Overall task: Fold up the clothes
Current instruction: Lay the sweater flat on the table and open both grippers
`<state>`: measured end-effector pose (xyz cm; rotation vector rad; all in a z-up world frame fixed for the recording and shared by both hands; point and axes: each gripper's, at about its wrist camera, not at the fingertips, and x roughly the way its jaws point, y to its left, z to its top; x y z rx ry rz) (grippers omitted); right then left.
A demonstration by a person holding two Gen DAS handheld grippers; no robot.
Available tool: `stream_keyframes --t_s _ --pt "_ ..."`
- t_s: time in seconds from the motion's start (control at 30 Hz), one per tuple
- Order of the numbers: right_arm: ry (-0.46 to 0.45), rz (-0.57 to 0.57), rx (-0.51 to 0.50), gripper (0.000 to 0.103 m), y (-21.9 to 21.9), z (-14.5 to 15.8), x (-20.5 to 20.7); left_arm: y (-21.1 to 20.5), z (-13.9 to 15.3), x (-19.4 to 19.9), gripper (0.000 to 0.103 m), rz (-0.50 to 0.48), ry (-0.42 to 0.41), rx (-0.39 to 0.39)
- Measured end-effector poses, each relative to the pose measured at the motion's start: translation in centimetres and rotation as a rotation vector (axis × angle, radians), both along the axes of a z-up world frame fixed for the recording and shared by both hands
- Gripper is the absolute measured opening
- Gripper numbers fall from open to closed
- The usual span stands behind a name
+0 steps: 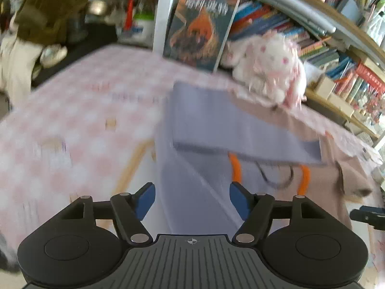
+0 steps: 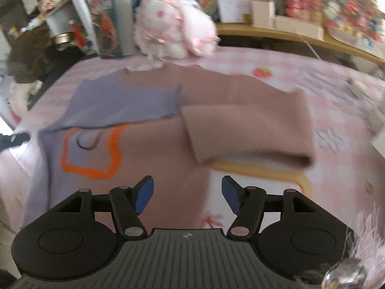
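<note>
Fingers first: both pairs stand spread wide with nothing between the blue pads. I've got the left gripper hovering over the lilac half of the garment, and the right gripper above its brown half, near the hem edge. I read that as hands free to take a fresh hold.

Just ahead, the top lies flat on the pink checked bedcover, print side up, with the orange outline showing. Both sleeves are already laid in across the chest, lilac sleeve and brown sleeve, so the body makes a narrower strip.

Farther back, a plush rabbit sits at the collar end, and behind it the bookshelves.
</note>
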<state>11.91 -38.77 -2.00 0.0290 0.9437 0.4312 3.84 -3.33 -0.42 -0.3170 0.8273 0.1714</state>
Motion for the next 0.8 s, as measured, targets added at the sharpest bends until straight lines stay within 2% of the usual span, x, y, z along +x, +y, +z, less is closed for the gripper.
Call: stream_keyframes --t_s 0.07,0.27,0.43,0.5,0.53,0.6,0.63,0.67,0.7,0.73,0.8 --pt "0.007 -0.012 -0.025 0.062 -0.3 -0.5 -0.8 -0.6 -0.7 -0.7 0.076 -0.007 0.025 -0.025" --pt "0.02 0.013 -0.106 0.061 -0.1 -1.6 -3.0 -1.7 -2.4 -0.9 0.076 -0.005 0.109 0.012" --pt "0.003 0.072 -0.12 0.06 1.1 -1.4 -4.4 -2.1 -1.8 0.4 0.076 0.026 0.068 0.01" --pt "-0.004 0.095 -0.126 0.059 1.6 -1.3 -5.0 -2.4 -1.8 1.8 0.076 0.047 0.09 0.013" --pt "-0.005 0.11 -0.132 0.056 1.9 -1.3 -5.2 -2.5 -1.9 2.7 0.076 0.065 0.119 0.029" --pt "-0.004 0.145 -0.153 0.047 2.8 -1.6 -5.8 -2.9 -2.2 3.8 0.075 0.076 0.159 0.113" --pt "-0.009 0.157 -0.164 0.044 3.1 -1.6 -6.1 -3.0 -2.3 4.1 0.058 0.073 0.171 0.158" --pt "-0.017 0.165 -0.173 0.042 3.3 -1.5 -6.3 -2.9 -2.4 4.1 0.046 0.065 0.18 0.199" --pt "-0.026 0.172 -0.183 0.039 3.6 -1.4 -6.6 -2.4 -2.3 3.8 0.028 0.066 0.185 0.22" --pt "-0.032 0.172 -0.192 0.035 3.7 -1.4 -6.8 -1.5 -2.2 3.2 0.022 0.076 0.187 0.216" --pt "-0.032 0.151 -0.195 0.032 3.6 -1.4 -7.0 0.4 -2.1 1.9 0.022 0.095 0.191 0.204"
